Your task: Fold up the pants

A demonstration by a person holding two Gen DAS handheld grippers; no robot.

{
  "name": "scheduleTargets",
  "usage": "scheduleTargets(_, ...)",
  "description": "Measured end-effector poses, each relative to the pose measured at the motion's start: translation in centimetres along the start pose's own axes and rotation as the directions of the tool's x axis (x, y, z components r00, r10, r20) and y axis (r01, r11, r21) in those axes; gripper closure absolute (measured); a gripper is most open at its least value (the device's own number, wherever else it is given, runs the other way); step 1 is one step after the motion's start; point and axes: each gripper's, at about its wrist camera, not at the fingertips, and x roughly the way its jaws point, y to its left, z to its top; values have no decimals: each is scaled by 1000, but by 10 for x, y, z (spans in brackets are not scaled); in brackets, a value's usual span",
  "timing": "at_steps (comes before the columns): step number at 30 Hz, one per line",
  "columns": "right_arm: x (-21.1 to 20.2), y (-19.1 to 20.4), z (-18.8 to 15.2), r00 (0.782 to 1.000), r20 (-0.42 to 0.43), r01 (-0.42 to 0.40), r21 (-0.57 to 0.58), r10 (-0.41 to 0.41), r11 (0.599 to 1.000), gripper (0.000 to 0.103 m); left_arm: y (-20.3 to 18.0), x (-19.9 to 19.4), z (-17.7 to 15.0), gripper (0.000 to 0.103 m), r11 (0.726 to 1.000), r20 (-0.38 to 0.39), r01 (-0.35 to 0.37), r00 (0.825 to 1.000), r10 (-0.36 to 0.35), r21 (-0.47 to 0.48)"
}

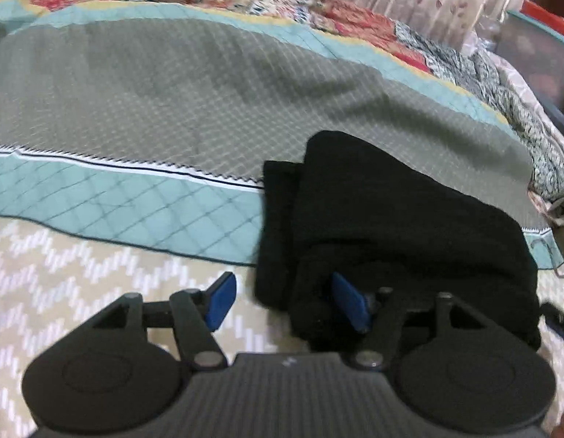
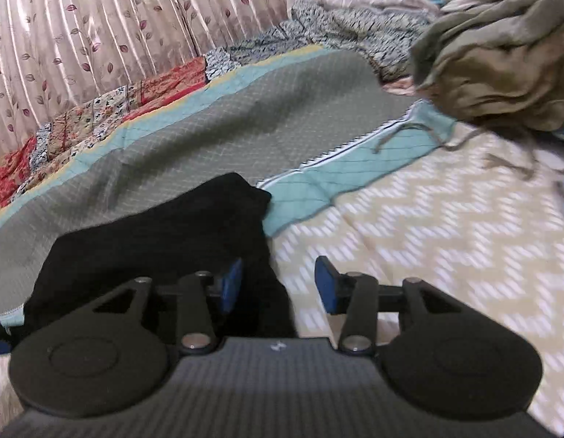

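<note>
The black pants (image 1: 391, 219) lie folded into a compact bundle on the bed, across the teal quilt border and the grey quilted panel. In the left wrist view my left gripper (image 1: 282, 301) is open over the bundle's left edge; its right blue pad (image 1: 349, 304) is over the black cloth, its left pad (image 1: 221, 301) over the zigzag sheet. In the right wrist view the pants (image 2: 165, 233) lie at lower left. My right gripper (image 2: 278, 284) is open at the bundle's right edge, left pad (image 2: 232, 284) over the cloth, right pad (image 2: 326, 284) over the sheet.
A grey and teal quilt (image 1: 172, 109) covers the bed over a beige zigzag sheet (image 2: 446, 219). A crumpled olive garment (image 2: 501, 54) lies at the far right. A floral curtain (image 2: 99, 29) hangs behind the bed. Patchwork bedding (image 1: 318, 3) runs along the far edge.
</note>
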Motion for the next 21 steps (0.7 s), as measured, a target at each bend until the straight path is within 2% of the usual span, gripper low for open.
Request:
scheduleTargets(3,-26,-5,-19,999,-23,-44,4,44,999,55,-5,-25,-8,43,1000,24,7,1000,-7,6)
scheduleTargets(6,-40,10,-27,995,-72,-71,-9,70,997,55,-23,-44,-19,43,998,20,-3,1000,1,68)
scheduleTargets(13,-83,37,-47,981,-151,-128,-21,124,991,55,-67,-97,-76,42,971,-18,-46,999,52,233)
scheduleTargets(17,-118,40,-59,976,-163,-149,-35,142,988,55,-78,-133,-105,28,965,-14,-60,998,66,257)
scheduleTargets(21,-153,38,-71,975,-164,-155,-26,149,987,55,-85,-164,-129,27,953,10,-93,996,94,288)
